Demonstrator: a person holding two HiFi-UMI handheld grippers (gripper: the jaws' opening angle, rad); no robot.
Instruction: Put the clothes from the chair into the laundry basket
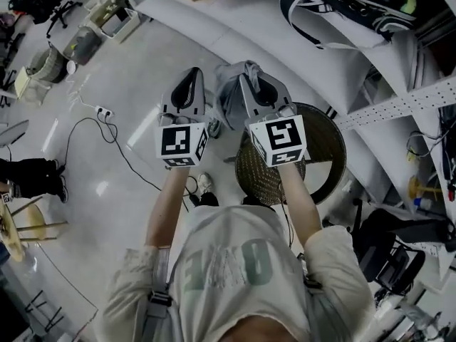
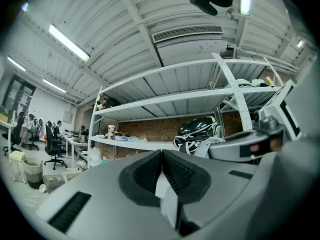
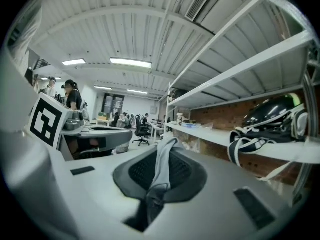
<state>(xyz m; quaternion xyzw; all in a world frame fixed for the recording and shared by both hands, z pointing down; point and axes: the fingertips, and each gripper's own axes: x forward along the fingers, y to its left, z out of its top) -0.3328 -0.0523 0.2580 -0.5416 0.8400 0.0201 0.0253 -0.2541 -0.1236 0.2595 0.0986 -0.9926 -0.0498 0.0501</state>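
- Beige sweatshirt with faded green lettering [image 1: 235,262] nearest, at the bottom of the head view, with both bare forearms stretched forward side by side.
- Beyond the hands, two white cubes with black square markers: one on the left tool [image 1: 182,142], one on the right [image 1: 279,140].
- Left grey two-jaw gripper [image 2: 161,156] held level, with its ribbed black pads pressed together at the tip. Pale sliver in the gap behind the pads, too unclear to name.
- Right grey two-jaw gripper [image 3: 163,154] just beside it, also level, jaws pinching a soft grey garment [image 3: 161,176]. Fabric runs up between the pads and spills over their tips.
- In the head view, the same garment bunched at the right tool's tips and bulging toward the left tool, held in the air, not inside the basket.
- Round dark woven laundry basket [image 1: 326,130] on the floor under the right forearm and tool, its near-left part covered by them, with its mouth facing up.
- Pale glossy floor [image 1: 142,55] to the left, with a thin black cable [image 1: 122,155] curling from a white power strip [image 1: 105,111].
- Farther off, long white metal shelving [image 1: 235,27] facing both tools, with a black-and-white bag [image 3: 267,121] lying on a shelf board.
- Farthest back in the right gripper view, desks and seated people, too small to make out.
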